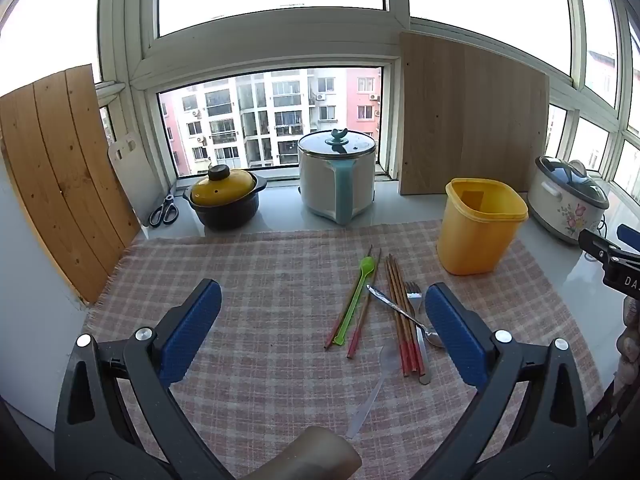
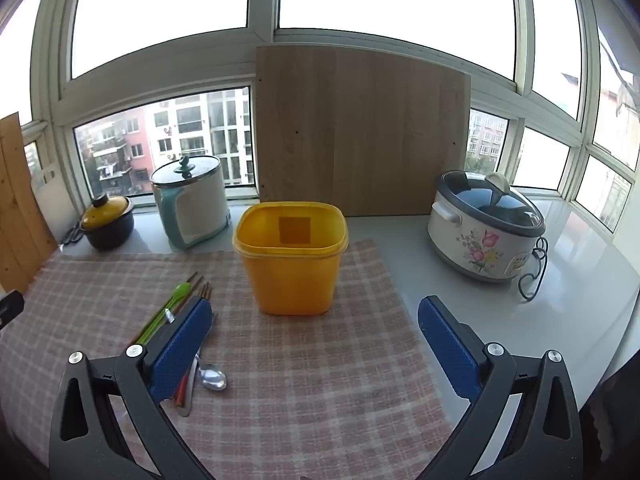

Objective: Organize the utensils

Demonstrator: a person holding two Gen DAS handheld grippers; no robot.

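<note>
Utensils lie on a pink plaid cloth (image 1: 260, 280): a green spoon (image 1: 354, 300), red-tipped chopsticks (image 1: 402, 320), a metal fork (image 1: 416, 308), a metal spoon (image 1: 404, 316) and a clear plastic spoon (image 1: 374, 388). An empty yellow plastic container (image 1: 478, 226) stands upright behind them; it also shows in the right wrist view (image 2: 292, 260). My left gripper (image 1: 324, 336) is open and empty, hovering above the cloth just left of the utensils. My right gripper (image 2: 316, 344) is open and empty in front of the container, with the utensils partly hidden behind its left finger (image 2: 180, 348).
Along the windowsill stand a yellow-lidded black pot (image 1: 224, 196), a white and blue cooker (image 1: 338, 174), a floral slow cooker (image 2: 484, 232) with its cord, scissors (image 1: 164, 210), and wooden boards (image 1: 472, 120) leaning on the window. Bare white counter (image 2: 580, 280) lies right of the cloth.
</note>
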